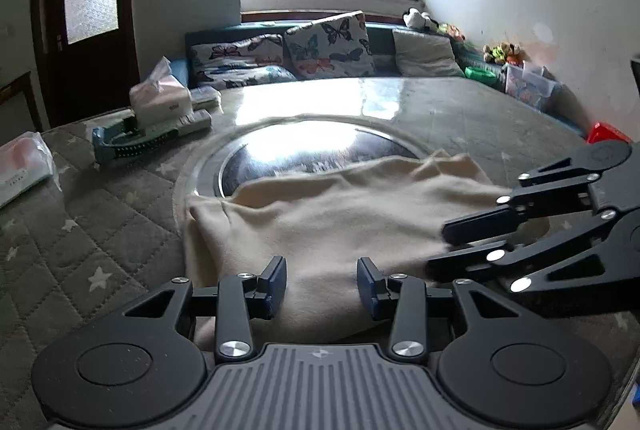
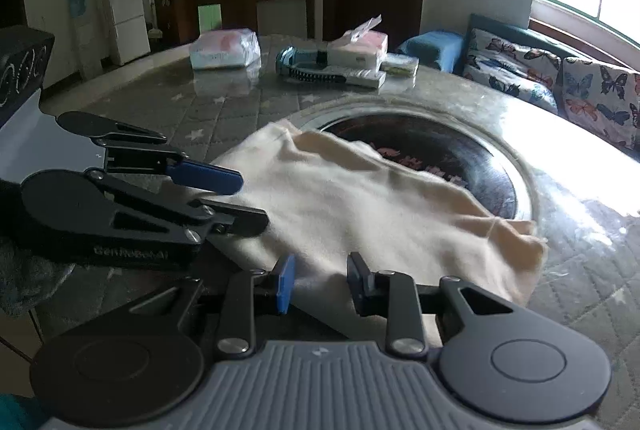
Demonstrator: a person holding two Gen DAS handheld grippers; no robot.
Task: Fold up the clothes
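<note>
Both jaws part-open and empty, left hand-held gripper (image 1: 322, 284) and right hand-held gripper (image 2: 320, 284) straddle the cream garment (image 1: 340, 214) at lower frame; risk: shallow pinch slips, fold skews.

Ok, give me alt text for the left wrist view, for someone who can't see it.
A cream cloth lies rumpled on a quilted table, partly over its round glass centre. The left gripper is open above its near edge; the right gripper reaches in from the right.
</note>
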